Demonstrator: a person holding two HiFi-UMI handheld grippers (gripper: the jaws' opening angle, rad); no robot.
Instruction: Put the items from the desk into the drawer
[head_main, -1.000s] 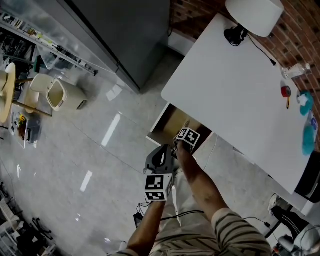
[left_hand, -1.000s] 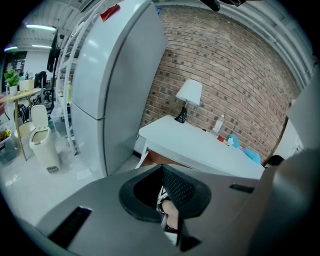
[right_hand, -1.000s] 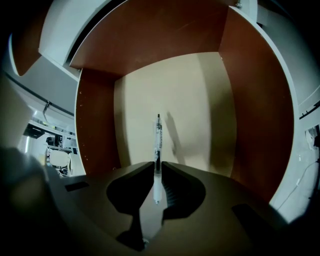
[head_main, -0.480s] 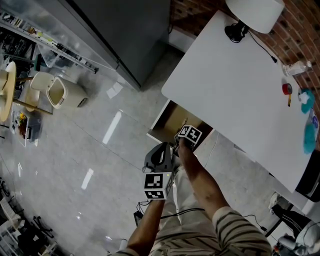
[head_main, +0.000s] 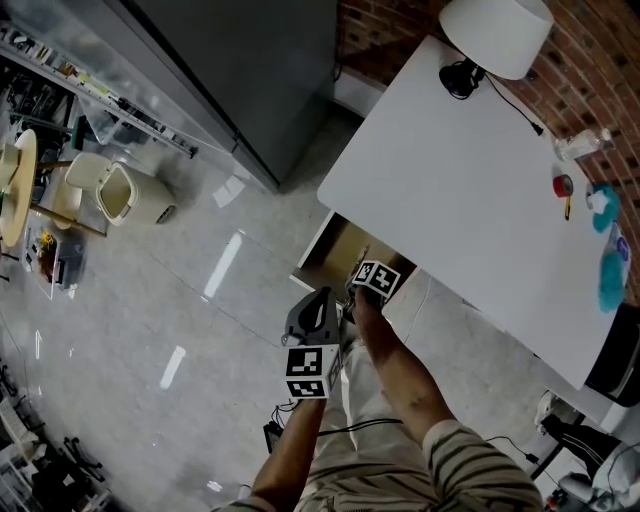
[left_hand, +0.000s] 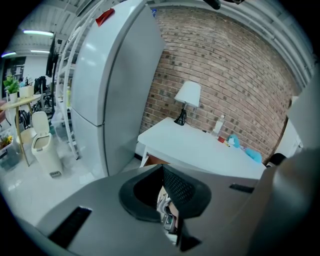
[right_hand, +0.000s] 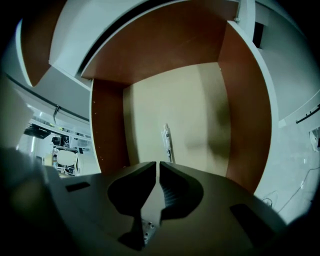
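The drawer stands pulled out from under the front edge of the white table, with reddish-brown sides and a pale beige floor. A slim white pen lies lengthwise on that floor. On the table's far side lie a clear bottle, a small red item and teal cloths.

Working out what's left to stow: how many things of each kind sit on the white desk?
Lamp: 1
Clear bottle: 1
Small red item: 1
Teal things: 2
Total: 5
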